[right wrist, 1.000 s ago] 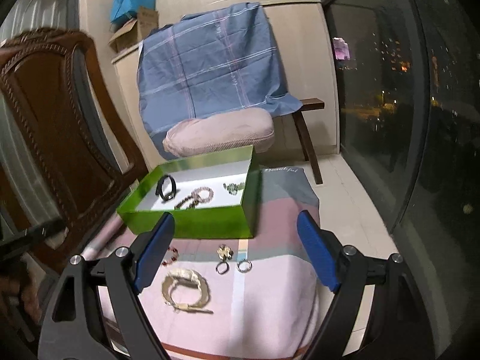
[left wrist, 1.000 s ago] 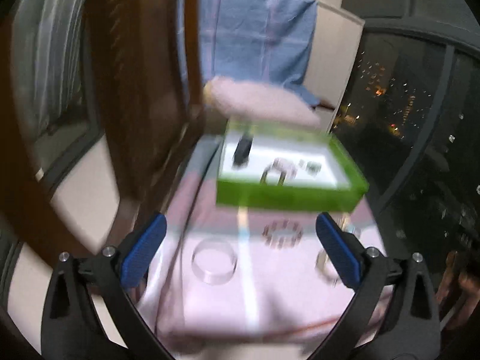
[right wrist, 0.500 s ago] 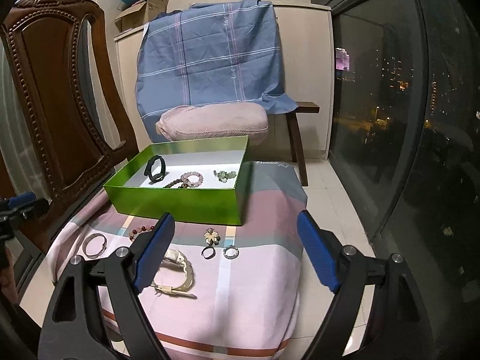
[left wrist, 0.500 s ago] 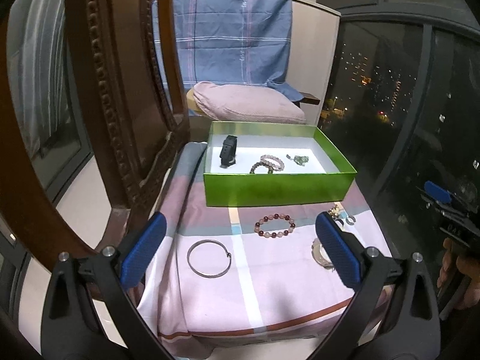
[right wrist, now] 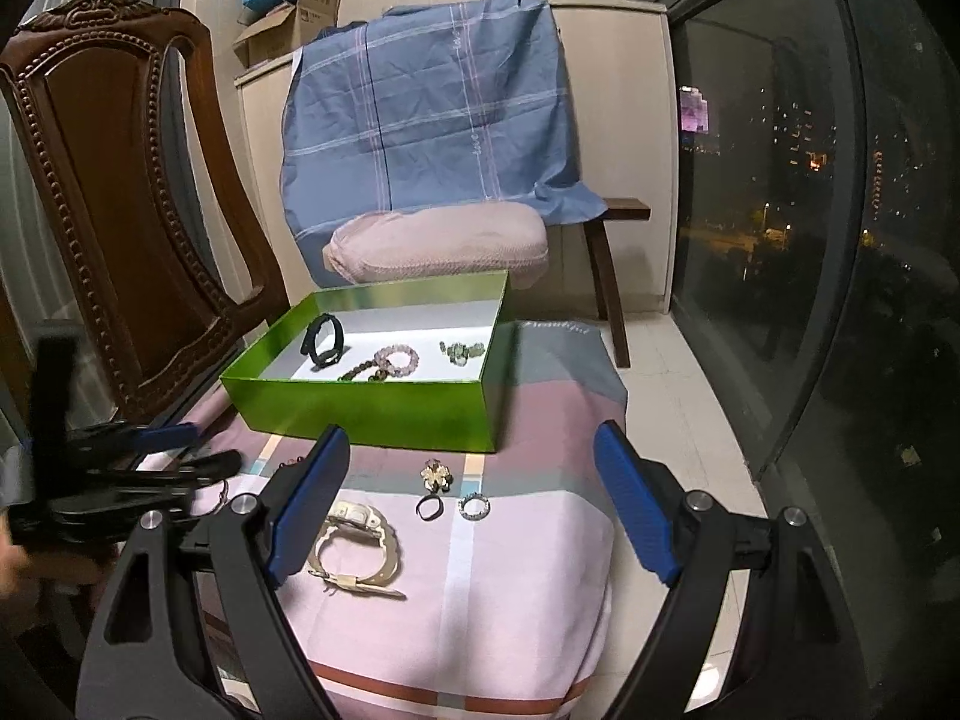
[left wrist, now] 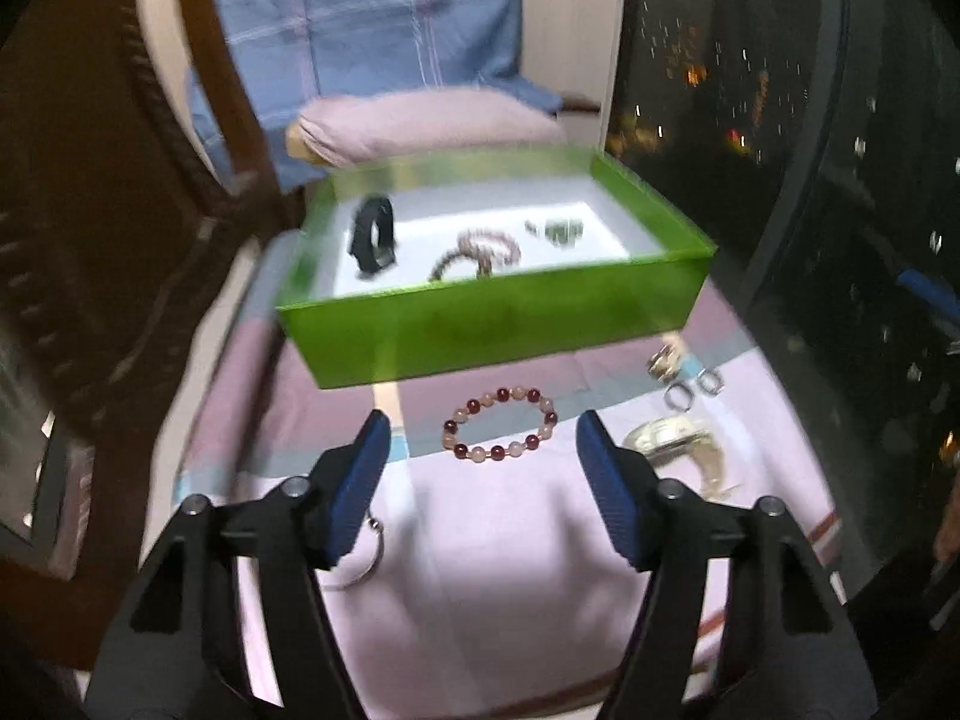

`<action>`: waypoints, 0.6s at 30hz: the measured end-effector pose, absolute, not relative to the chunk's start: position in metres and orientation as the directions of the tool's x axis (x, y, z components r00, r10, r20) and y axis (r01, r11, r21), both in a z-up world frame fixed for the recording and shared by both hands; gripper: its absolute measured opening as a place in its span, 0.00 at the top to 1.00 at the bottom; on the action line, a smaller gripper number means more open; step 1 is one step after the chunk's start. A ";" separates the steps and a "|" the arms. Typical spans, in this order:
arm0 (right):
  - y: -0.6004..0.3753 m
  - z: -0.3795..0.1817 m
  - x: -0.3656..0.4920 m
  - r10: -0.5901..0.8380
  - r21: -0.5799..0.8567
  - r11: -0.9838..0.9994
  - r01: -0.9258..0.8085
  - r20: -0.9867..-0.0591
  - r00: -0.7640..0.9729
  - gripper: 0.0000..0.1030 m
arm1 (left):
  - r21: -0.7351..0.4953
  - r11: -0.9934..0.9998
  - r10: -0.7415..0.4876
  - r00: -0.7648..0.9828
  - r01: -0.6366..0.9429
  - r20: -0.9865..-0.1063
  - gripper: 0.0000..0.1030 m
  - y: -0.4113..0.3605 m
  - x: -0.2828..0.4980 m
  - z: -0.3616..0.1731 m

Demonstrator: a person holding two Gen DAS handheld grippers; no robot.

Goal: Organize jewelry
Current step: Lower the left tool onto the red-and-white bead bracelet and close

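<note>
A green box (left wrist: 492, 324) (right wrist: 372, 408) holds a black band (left wrist: 372, 237), a beaded bracelet (left wrist: 480, 249) and a green piece (left wrist: 561, 231). On the pink cloth in front lie a red-and-pink bead bracelet (left wrist: 501, 423), a silver bangle (left wrist: 366, 552), a cream watch (right wrist: 354, 546), a flower brooch (right wrist: 435, 474) and two rings (right wrist: 429, 507) (right wrist: 474, 506). My left gripper (left wrist: 483, 462) is open, just short of the bead bracelet. My right gripper (right wrist: 471, 498) is open above the rings and watch.
A carved wooden chair (right wrist: 120, 228) stands left of the cloth-covered table (right wrist: 510, 588). A pink cushion (right wrist: 438, 240) and blue cloth (right wrist: 432, 114) are behind the box. A dark window (right wrist: 810, 240) runs along the right.
My left gripper has moved forward and down toward the bead bracelet and now shows in the right wrist view. My right gripper moved slightly closer to the table.
</note>
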State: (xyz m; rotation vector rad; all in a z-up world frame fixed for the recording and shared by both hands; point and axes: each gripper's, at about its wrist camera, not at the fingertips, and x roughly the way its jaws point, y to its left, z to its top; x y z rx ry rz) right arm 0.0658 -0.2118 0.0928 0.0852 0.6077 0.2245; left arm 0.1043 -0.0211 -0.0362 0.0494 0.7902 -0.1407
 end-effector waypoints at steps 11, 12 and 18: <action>-0.218 0.088 0.070 0.243 0.152 0.970 -0.190 -0.580 0.778 0.21 | -0.017 0.990 -0.090 0.552 0.137 -0.829 0.61 -0.018 0.163 -0.089; -0.218 0.087 0.072 0.242 0.150 0.970 -0.190 -0.585 0.774 0.21 | -0.021 0.991 -0.092 0.550 0.134 -0.830 0.63 -0.018 0.163 -0.088; -0.212 0.077 0.080 0.222 0.105 0.974 -0.201 -0.626 0.747 0.21 | -0.025 0.990 -0.099 0.554 0.140 -0.827 0.93 -0.019 0.160 -0.085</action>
